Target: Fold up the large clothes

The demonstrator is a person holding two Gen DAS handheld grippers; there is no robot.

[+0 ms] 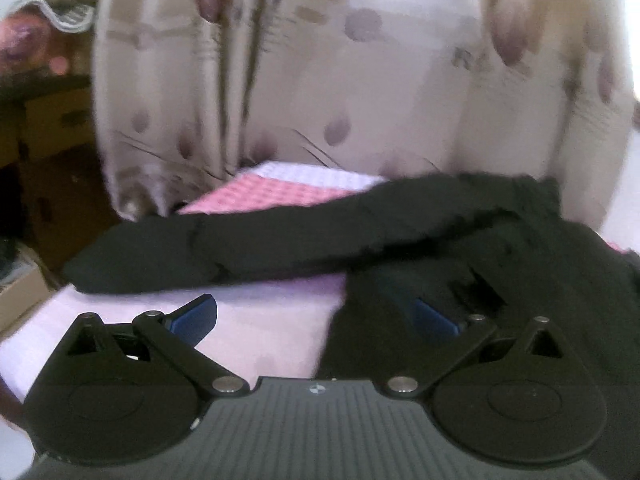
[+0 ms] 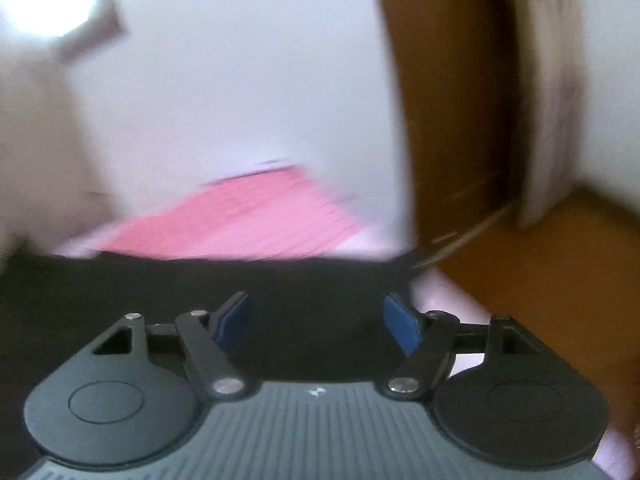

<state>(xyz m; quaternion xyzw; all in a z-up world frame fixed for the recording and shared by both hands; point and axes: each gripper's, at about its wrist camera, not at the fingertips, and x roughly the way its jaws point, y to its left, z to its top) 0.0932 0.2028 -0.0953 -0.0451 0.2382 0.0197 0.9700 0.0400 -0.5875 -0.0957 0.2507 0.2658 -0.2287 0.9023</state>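
In the left wrist view, the left gripper (image 1: 316,316) stands wide open with nothing pinched; its blue pad at three o'clock hangs over the black garment (image 1: 440,232), the other over the pale pink sheet (image 1: 256,320). From there the garment stretches a long dark arm toward nine o'clock. Beyond it at twelve o'clock lies a pink checked cloth (image 1: 280,192), then a patterned beige curtain (image 1: 320,80).

In the right wrist view, blurred, the right gripper (image 2: 316,324) is open too, its blue pads apart above the same black garment (image 2: 160,292), clamping nothing. Past it at twelve o'clock shows the pink cloth (image 2: 240,224), a white wall (image 2: 240,80), and at two o'clock a brown door (image 2: 452,100).
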